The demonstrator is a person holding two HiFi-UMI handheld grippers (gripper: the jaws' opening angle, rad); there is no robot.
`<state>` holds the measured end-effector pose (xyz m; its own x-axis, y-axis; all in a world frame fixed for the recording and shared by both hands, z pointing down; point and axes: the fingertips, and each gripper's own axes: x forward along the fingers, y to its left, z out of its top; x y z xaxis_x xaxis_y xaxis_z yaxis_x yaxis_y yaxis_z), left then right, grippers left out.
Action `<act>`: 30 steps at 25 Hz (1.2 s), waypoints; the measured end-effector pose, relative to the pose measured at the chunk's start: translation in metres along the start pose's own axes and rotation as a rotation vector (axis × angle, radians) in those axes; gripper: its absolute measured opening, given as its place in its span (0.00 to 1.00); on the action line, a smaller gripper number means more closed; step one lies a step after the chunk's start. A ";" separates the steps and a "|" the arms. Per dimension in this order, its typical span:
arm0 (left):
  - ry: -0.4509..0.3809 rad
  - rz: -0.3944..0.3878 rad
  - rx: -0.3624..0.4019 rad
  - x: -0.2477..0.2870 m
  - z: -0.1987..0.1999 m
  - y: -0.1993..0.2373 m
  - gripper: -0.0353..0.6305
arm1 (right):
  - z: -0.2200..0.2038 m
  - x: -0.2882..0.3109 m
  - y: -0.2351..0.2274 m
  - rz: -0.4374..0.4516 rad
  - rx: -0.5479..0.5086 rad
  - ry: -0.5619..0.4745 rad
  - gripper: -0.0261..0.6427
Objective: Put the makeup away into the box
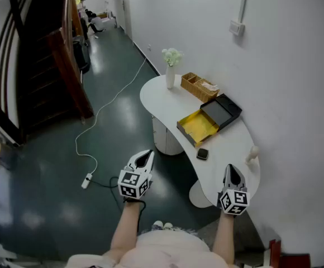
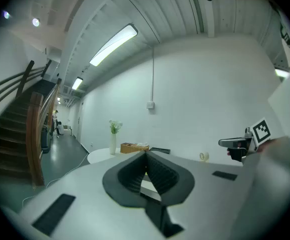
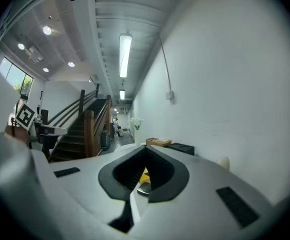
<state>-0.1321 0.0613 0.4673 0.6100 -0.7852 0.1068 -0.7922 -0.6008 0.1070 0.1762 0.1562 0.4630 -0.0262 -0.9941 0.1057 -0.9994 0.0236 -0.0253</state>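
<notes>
Head view: box interior is too small to read, contents unclear. Basket at the box's 12 o'clock: same, contents not resolvable. Small dark item at the box's 6 o'clock is too small to identify. Pale lump at the dark item's 3 o'clock: can't tell what it is. People down the corridor, frame 11 o'clock, are just specks. Red-and-dark thing at frame 5 o'clock is cut off by the edge. Right gripper view: its own jaws cover most of the dark item and box, only slivers show. Left gripper view: right gripper at 3 o'clock, rear end hidden behind a close pale blur.
</notes>
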 end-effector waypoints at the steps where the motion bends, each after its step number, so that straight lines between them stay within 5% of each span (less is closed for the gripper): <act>1: 0.002 0.001 0.000 0.000 -0.001 0.001 0.09 | 0.000 0.000 0.000 0.000 0.000 -0.002 0.06; 30: 0.034 0.016 0.011 -0.011 -0.010 0.002 0.09 | -0.014 0.004 0.012 0.054 0.034 0.033 0.06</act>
<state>-0.1402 0.0700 0.4766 0.5975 -0.7893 0.1418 -0.8018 -0.5901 0.0938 0.1638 0.1537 0.4768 -0.0814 -0.9873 0.1361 -0.9952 0.0730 -0.0657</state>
